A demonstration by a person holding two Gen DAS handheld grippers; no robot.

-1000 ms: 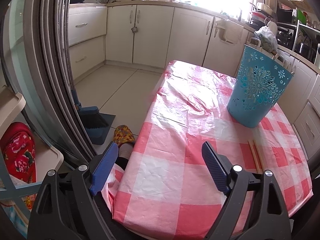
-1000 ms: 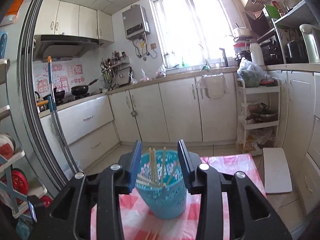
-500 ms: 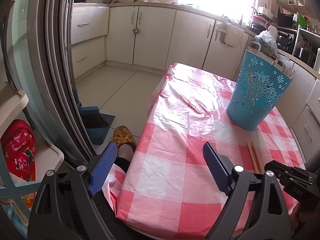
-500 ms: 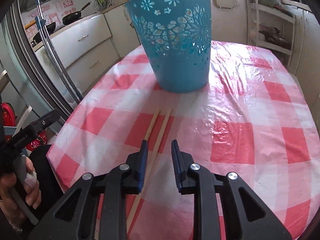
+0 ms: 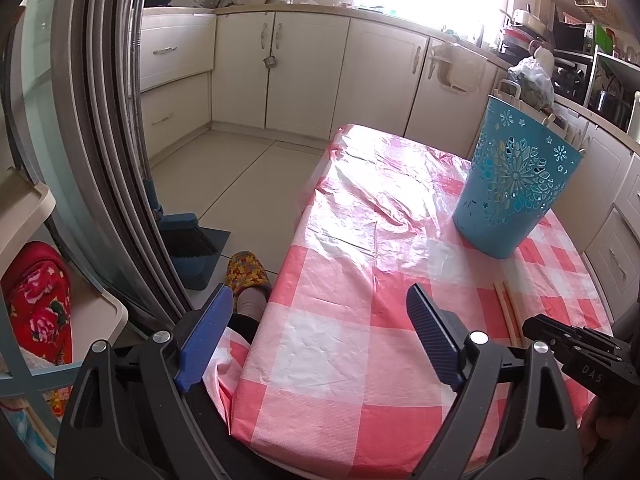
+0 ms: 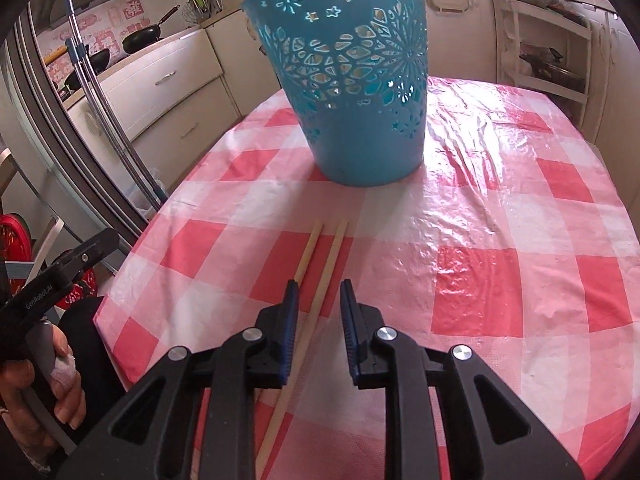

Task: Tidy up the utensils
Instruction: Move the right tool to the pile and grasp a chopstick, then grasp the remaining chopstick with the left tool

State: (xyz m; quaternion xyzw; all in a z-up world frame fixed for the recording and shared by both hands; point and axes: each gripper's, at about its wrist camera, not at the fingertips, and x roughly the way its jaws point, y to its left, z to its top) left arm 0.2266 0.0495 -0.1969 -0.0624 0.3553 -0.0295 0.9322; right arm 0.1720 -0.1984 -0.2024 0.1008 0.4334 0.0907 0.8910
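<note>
Since a second ago the right gripper [image 6: 319, 312] has swung down from a high view over the pierced turquoise plastic basket [image 6: 352, 92] to hang low over the counter covered in a pink-and-white checked plastic cloth [image 6: 500, 240], and its fingers have just been closing from a wider gap to a narrow one. They now straddle one of the two pale wooden chopsticks [image 6: 316, 280] that lie side by side on the cloth just in front of the basket: the right-hand stick runs up between the blue pads, while the left-hand one passes under or just outside the left pad. The pads do not appear to press on the wood yet, so the fingers are narrowly open around the stick rather than gripping it. This looks like the start of a pick, with the likely aim of carrying the stick to the basket. The left gripper [image 5: 320, 340] has kept its place at the near edge of the counter, its fingers spread wide with nothing between them, and from its view the right gripper's black body shows at the lower right beside the chopsticks. The basket stands upright on the cloth; through its cut-outs and above its rim pale shapes show, likely sticks already stored, though what they are cannot be told here.
</note>
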